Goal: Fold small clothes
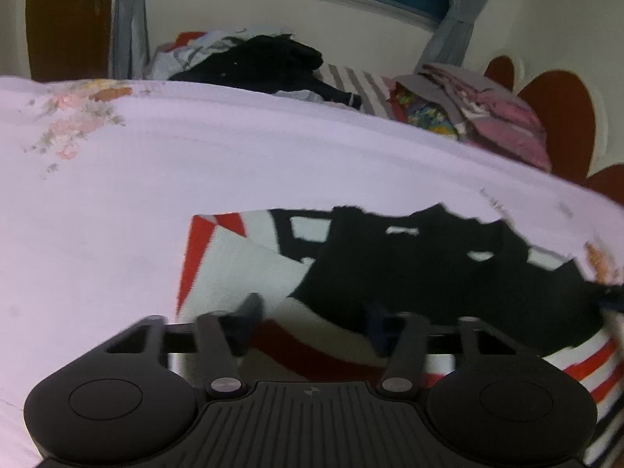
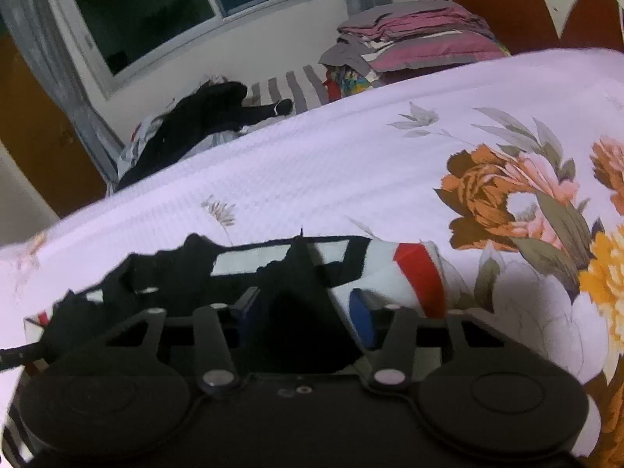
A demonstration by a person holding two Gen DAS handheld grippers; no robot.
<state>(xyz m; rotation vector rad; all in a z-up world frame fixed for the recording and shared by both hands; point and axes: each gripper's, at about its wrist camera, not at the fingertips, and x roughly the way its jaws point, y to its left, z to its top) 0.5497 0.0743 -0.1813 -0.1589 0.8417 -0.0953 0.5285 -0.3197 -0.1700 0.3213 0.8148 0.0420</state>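
A small garment in black, white and red (image 1: 351,265) lies partly folded on the pale floral bedsheet (image 1: 156,179). My left gripper (image 1: 312,316) is open, low over the garment's near white and red edge, with cloth showing between its fingers. In the right wrist view the same garment (image 2: 273,269) lies just ahead. My right gripper (image 2: 304,312) is open, its blue pads either side of a raised fold of black cloth. Whether the pads touch the cloth is unclear.
A heap of dark and light clothes (image 1: 257,62) lies at the far side of the bed. A stack of folded pink and grey linen (image 2: 413,35) stands by the headboard (image 1: 561,109). A window (image 2: 163,4) with grey curtains is behind.
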